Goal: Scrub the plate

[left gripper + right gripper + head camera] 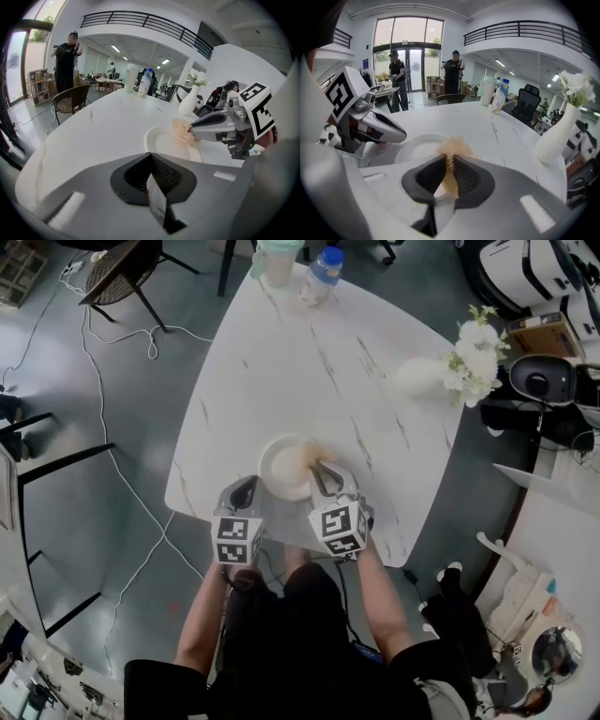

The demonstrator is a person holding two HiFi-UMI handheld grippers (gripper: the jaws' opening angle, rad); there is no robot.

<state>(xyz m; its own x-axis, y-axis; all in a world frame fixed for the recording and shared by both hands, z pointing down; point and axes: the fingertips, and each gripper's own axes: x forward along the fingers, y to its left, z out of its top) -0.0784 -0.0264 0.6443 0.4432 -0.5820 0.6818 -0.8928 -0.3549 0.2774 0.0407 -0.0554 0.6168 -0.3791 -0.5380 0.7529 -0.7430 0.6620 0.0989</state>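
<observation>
A white plate (pixel 279 470) lies near the front edge of the white marble table (pixel 309 362). My right gripper (pixel 323 474) is shut on a tan fibrous scrubber (pixel 314 457), which lies over the plate's right part. In the right gripper view the scrubber (pixel 452 147) sticks out between the jaws over the plate (pixel 415 147). My left gripper (pixel 246 491) is shut with nothing seen between its jaws. Its tip sits at the plate's near left rim; contact cannot be told. In the left gripper view the right gripper (pixel 193 128) holds the scrubber (pixel 180 131) on the plate (pixel 161 140).
A white vase (pixel 422 376) with white flowers (pixel 478 352) stands at the table's right side. A cup (pixel 278 263) and a bottle (pixel 321 277) stand at the far edge. A chair (pixel 117 273) and cables are on the floor to the left. People stand in the background (pixel 452 70).
</observation>
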